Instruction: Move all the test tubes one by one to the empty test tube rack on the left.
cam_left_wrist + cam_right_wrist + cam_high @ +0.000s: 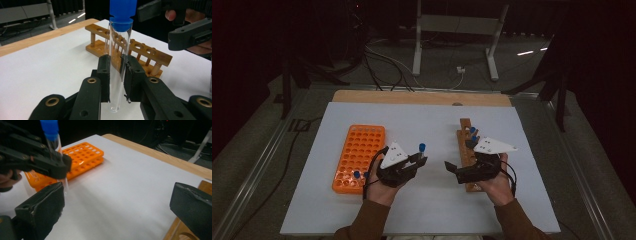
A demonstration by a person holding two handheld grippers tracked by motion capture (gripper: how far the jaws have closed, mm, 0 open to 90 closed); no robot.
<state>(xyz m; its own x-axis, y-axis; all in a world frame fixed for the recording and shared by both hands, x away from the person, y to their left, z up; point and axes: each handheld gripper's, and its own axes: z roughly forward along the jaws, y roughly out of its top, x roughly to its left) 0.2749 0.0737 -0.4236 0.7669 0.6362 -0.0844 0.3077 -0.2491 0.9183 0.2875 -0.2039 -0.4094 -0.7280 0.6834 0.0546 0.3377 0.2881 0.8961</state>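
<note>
A clear glass test tube (116,67) with a blue cap (122,13) stands upright between the pads of the left gripper (116,80), which is clamped tight on its lower half; the rounded bottom of the tube pokes out below the pads and hangs clear of the white table top (45,72). In the high view the blue cap (422,147) rises just above the left gripper (414,162), which sits to the right of the orange rack (359,157), near it but apart. The right gripper view shows the same tube (58,157) held in front of the orange rack (82,157).

The right gripper (457,167) is on the far side of the tube from the orange rack, facing the left one across a small gap of bare table. Its jaws stand spread wide with nothing between them, and in its own view the two black pads (42,207) sit at either edge with only white surface in the space between.

Farther from the orange rack, under and behind the right hand (497,185), lies a wooden rack (467,150) with a couple of blue-capped tubes (473,132) standing in it. In the left gripper view the wooden rack (140,50) runs behind the held tube. Two blue caps (357,174) show at the near end of the orange rack.
</note>
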